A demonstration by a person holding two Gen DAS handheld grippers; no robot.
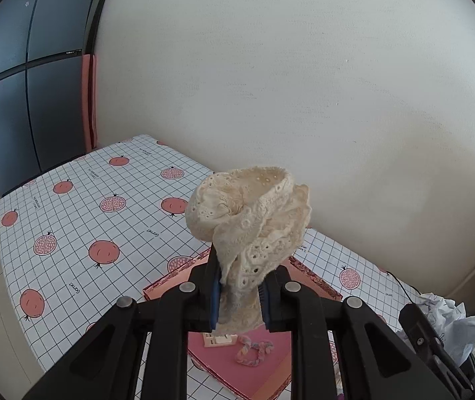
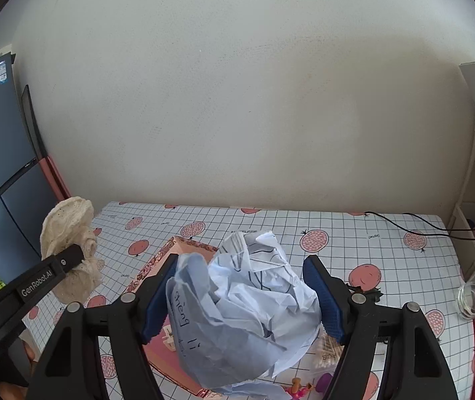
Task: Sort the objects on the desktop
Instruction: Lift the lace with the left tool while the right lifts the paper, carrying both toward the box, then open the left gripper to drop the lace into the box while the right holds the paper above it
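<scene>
Left gripper pinching cream lace scrunchie above pink tray; right gripper clamping crumpled paper; "GenRobot.AI" on left finger

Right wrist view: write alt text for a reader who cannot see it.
The right gripper clamps a crumpled white paper ball above a pink tray on a pomegranate-print tablecloth. At left, the left gripper holds a cream lace scrunchie.

Left tongs clamped tight; right tongs gripping wide.
</scene>
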